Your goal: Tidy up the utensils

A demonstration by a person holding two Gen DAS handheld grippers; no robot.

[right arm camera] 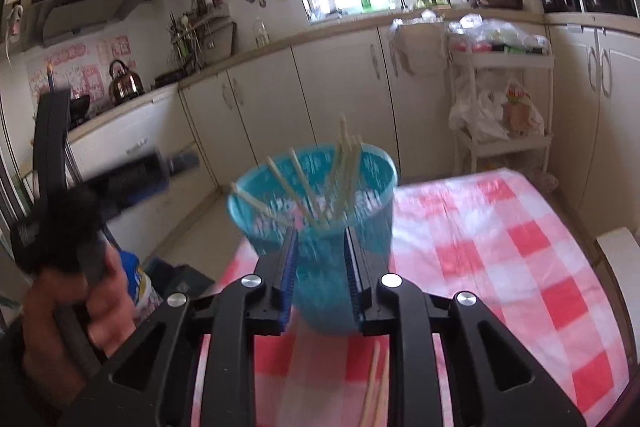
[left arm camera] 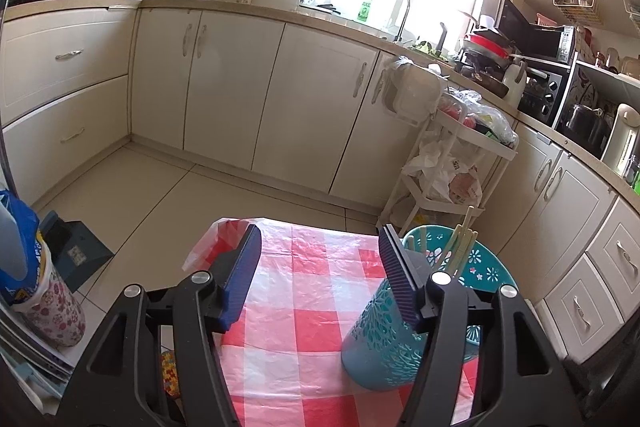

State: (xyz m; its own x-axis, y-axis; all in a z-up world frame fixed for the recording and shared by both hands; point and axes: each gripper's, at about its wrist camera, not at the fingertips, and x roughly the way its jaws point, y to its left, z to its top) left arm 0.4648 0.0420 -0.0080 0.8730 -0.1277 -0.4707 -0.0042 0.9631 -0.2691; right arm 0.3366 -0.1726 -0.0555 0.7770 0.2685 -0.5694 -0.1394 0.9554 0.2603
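Observation:
A teal perforated utensil holder [left arm camera: 372, 351] stands on the red-and-white checked tablecloth [left arm camera: 304, 291], with several pale chopsticks [left arm camera: 460, 243] leaning in it. My left gripper [left arm camera: 320, 231] is open wide. Its right finger [left arm camera: 396, 283] is close against the holder's side and its left finger is well clear. In the right wrist view the holder [right arm camera: 320, 187] sits just beyond my right gripper [right arm camera: 321, 233], whose jaws stand narrowly apart with nothing between the pads. Two loose chopsticks [right arm camera: 376, 387] lie on the cloth under it. A person's hand [right arm camera: 76, 311] holds the blurred left gripper.
A white trolley [left arm camera: 460, 151] full of plastic bags stands past the table's far right corner. Cream cabinets [left arm camera: 224, 83] line the walls. A floral container with a blue bag [left arm camera: 40, 287] and a dark dustpan [left arm camera: 76, 251] are on the left.

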